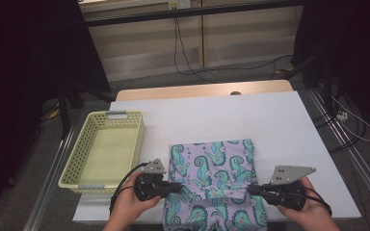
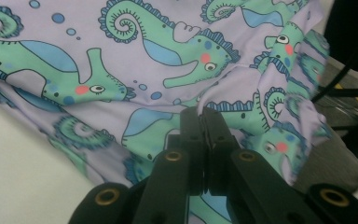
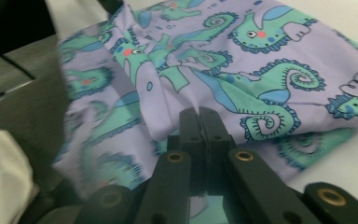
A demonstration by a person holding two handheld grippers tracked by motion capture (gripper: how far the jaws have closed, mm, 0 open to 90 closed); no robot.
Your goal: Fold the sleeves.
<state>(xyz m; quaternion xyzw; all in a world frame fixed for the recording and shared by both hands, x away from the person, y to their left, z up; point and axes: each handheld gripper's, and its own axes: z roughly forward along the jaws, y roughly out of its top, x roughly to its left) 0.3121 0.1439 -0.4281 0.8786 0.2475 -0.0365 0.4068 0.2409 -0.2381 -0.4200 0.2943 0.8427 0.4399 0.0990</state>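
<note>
On the white counter (image 1: 270,120), beside a yellow basket (image 1: 84,159), the seahorse cloth (image 1: 217,168) lies with its long axis running away from the person, near end overhanging, between left gripper (image 1: 179,186) and right gripper (image 1: 251,189), jaws pinching its opposite side edges.

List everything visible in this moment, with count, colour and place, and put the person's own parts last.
seahorse-print cloth: one, lilac with green and blue seahorses, near middle of the table, hanging over its near edge
basket: one, pale yellow-green, perforated, on the table left of the cloth
table: one, white top with a wooden far edge
cables: several, black, on the floor beyond the table
left gripper: one, black, shut on the cloth's left side
right gripper: one, black, shut on the cloth's right side
hands: two, each holding a gripper at the near edge
</note>
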